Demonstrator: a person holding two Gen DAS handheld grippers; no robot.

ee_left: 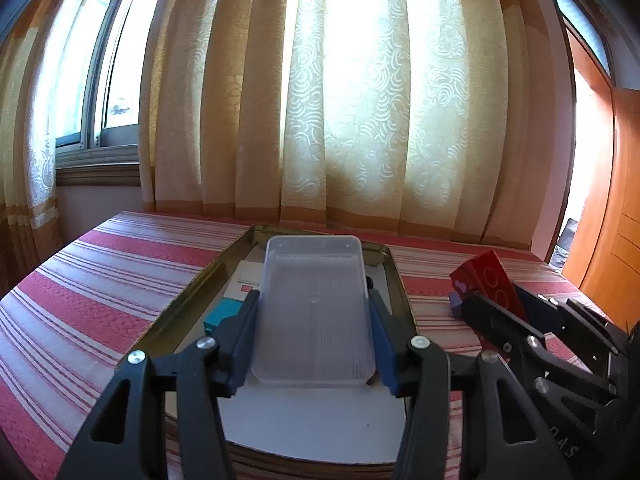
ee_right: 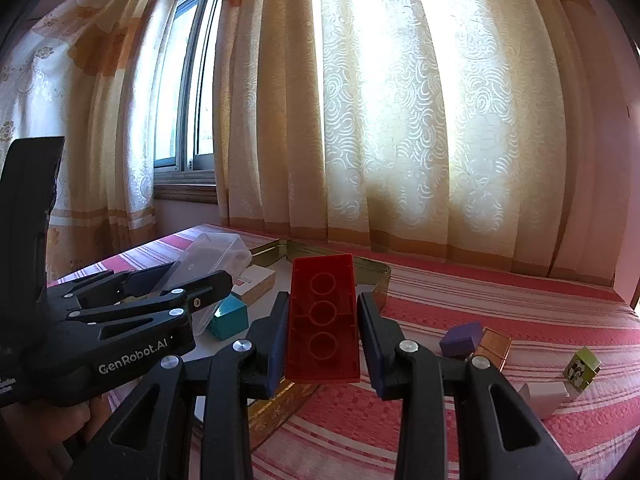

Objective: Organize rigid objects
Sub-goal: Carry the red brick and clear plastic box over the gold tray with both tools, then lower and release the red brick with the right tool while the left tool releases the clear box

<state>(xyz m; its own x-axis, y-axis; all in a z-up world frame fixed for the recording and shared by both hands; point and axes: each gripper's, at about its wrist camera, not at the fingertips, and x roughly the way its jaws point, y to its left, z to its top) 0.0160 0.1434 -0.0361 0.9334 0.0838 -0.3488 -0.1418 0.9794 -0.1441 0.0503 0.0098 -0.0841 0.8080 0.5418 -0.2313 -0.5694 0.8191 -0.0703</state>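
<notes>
your left tongs [ee_left: 312, 340] carry the clear box [ee_left: 314, 312] over the gold tray [ee_left: 400, 280]; the teal block [ee_left: 222, 316] and white carton [ee_left: 246, 280] fill its left side. striped desk [ee_left: 120, 280] left of the tray is open. right of it, purple block [ee_right: 462, 338], copper cube [ee_right: 494, 346], patterned cube [ee_right: 582, 368] and white block [ee_right: 546, 396] crowd the cloth.

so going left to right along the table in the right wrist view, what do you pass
left gripper holding the clear plastic box → teal block → red brick in the right gripper → purple block → copper cube → green patterned cube
</notes>
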